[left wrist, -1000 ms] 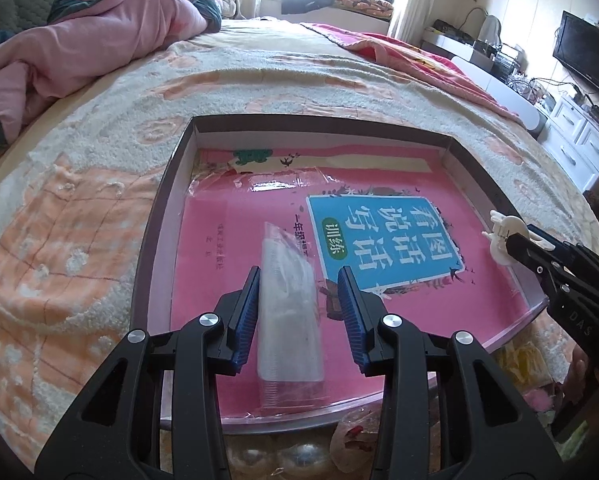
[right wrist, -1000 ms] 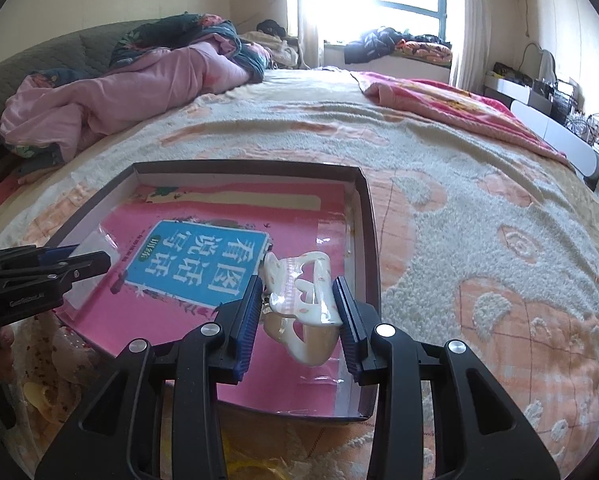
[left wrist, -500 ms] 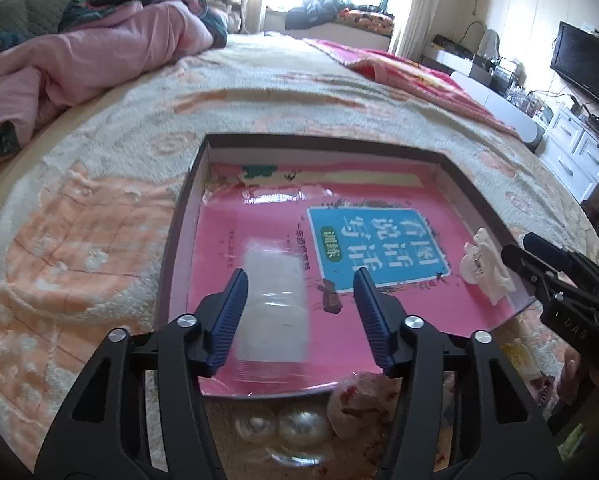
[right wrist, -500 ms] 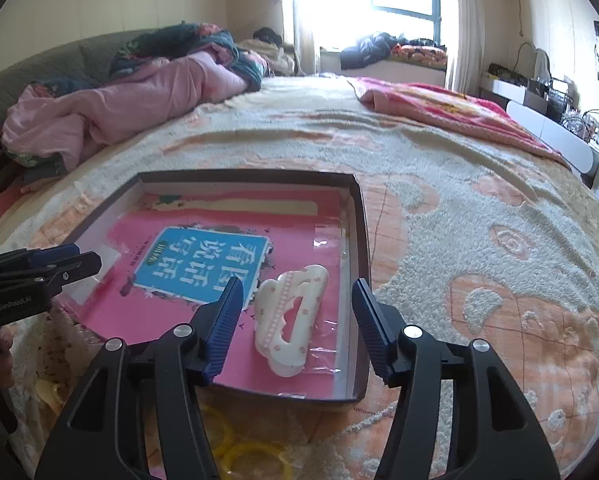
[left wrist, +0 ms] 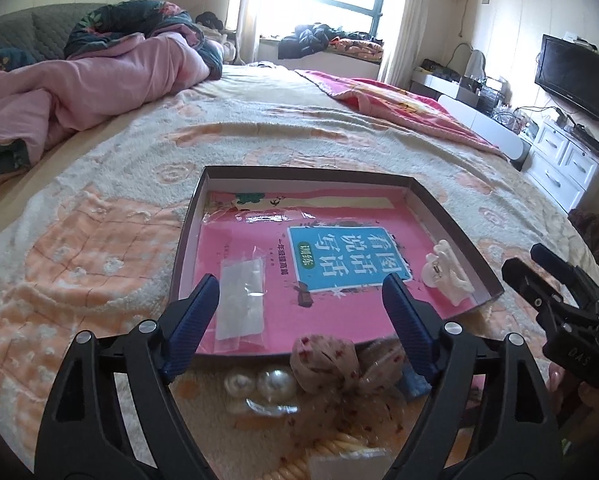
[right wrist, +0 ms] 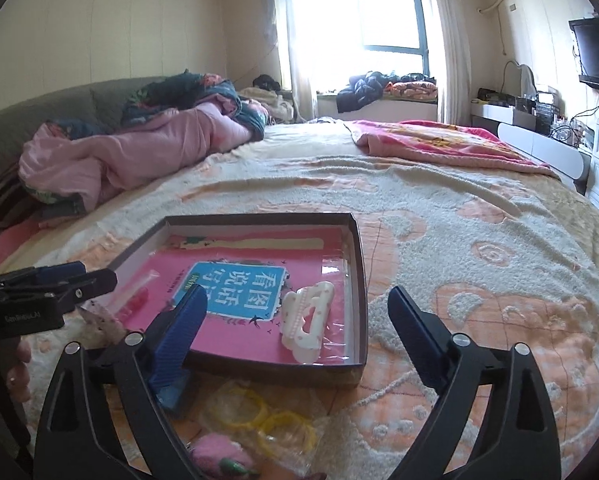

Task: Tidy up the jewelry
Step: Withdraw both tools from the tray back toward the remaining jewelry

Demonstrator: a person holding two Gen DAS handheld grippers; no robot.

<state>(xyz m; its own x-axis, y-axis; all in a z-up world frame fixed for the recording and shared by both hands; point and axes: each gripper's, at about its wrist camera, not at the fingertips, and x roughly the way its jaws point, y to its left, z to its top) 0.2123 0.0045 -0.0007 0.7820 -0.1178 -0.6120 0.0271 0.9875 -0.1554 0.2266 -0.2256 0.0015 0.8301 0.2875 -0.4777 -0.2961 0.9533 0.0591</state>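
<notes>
Jewelry sorting on a bed reaches the pause between two items, with both grippers empty and their jaws opening above the near edge of a shallow box [left wrist: 187,240].

Left gripper [left wrist: 301,312] hangs over the box's near left part, nothing between its blue pads; a small clear packet [left wrist: 241,300] lies flat on the pink book cover just beyond its left finger, untouched. Right gripper [right wrist: 297,316] stands spread at the box's near right corner, and a white hair claw [right wrist: 307,326] rests free on the box floor between and beyond its fingers, close to the right wall.

The claw's long axis runs from the near edge toward the far wall, tilted slightly to the right in the right wrist view, its toothed side facing the box's right wall. The packet's long axis likewise runs near to far, roughly parallel to the left wall.

Judging by the layout, two pieces are already placed and the next pick is due. Loose items wait on the blanket just in front of the box: pearl pieces [left wrist: 275,386], a speckled fabric scrunchie [left wrist: 325,364] and yellow rings in a clear bag [right wrist: 259,416]. The next move likely calls for lowering a spread gripper over one of these, lining the pads across its narrow side and closing gently, since the bag and fabric may slip.
</notes>
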